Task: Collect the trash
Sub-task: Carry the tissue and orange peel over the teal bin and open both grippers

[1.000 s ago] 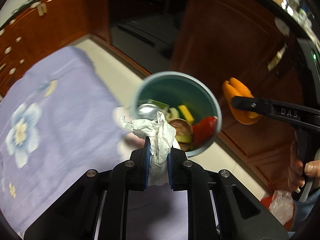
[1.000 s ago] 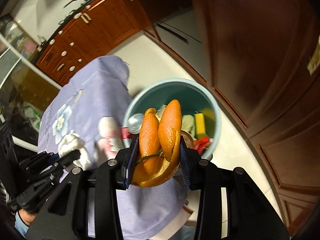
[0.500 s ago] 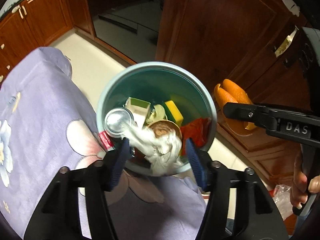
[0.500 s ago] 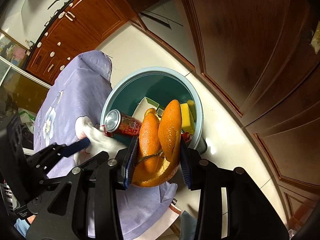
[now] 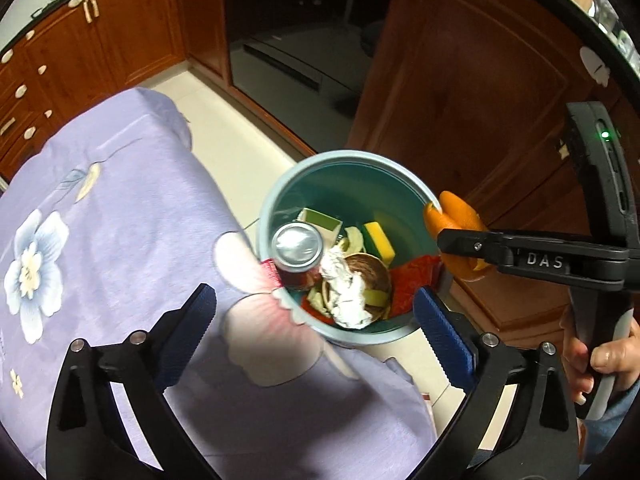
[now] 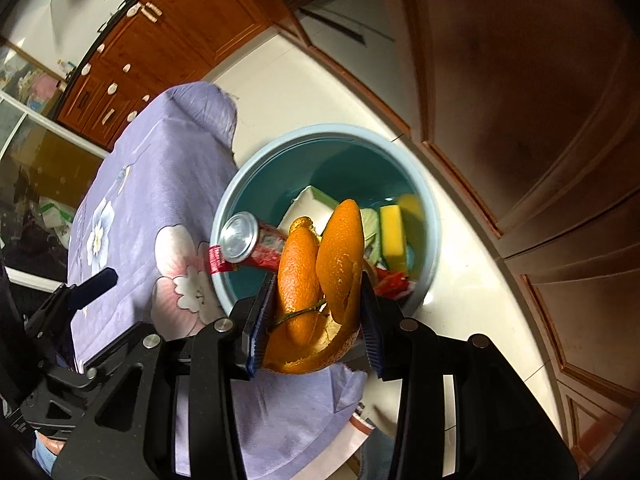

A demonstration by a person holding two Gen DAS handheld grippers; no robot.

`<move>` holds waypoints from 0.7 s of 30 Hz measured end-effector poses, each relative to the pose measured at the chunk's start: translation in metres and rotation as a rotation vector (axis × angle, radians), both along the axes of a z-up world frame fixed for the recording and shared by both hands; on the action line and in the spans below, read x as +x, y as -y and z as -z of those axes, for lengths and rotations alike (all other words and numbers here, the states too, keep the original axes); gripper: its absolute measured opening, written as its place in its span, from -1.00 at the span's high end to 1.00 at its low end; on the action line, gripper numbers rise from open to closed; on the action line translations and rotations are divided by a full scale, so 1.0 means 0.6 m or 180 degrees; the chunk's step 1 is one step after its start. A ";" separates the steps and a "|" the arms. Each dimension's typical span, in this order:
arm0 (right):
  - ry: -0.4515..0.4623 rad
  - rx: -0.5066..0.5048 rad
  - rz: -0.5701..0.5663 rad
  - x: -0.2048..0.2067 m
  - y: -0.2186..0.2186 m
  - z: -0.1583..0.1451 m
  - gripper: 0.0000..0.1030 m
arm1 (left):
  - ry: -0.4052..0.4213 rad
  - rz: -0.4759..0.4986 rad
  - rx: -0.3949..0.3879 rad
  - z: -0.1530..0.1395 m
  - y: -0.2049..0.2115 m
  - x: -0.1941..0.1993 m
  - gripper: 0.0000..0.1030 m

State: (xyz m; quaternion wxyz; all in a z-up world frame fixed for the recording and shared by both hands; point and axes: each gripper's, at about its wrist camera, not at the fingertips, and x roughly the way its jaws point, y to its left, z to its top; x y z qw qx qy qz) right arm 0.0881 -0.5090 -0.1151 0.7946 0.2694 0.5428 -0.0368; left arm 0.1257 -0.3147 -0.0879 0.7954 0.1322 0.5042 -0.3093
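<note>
Down inside the teal bin (image 5: 340, 178), among the other rubbish, lies the crumpled white tissue (image 5: 347, 296), a wrinkled wad resting on a brown round piece, beside a red soda can (image 5: 297, 249) with its silver end up, a yellow sponge (image 5: 379, 240), a small carton (image 5: 321, 222) and a red wrapper (image 5: 412, 280). Above the near rim, the left gripper (image 5: 314, 318) has its blue-padded jaws opening wide with nothing between them. At the bin's right edge, the right gripper (image 6: 316, 314) is clenched on a curled orange peel (image 6: 320, 264), bright skin outward and a thin green stem across it; a hand (image 5: 592, 360) holds its handle. The bin stands on pale floor tiles (image 6: 472, 292) just against a table draped in a lilac cloth (image 5: 120, 208) printed with pale flowers. Reddish wooden cabinets (image 5: 100, 32) and a dark oven front (image 5: 296, 48) surround the space.
</note>
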 end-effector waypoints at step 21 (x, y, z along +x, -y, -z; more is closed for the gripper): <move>-0.0074 -0.0253 0.0004 -0.019 -0.037 -0.030 -0.68 | 0.0017 -0.0308 -0.0001 -0.027 -0.067 -0.020 -0.92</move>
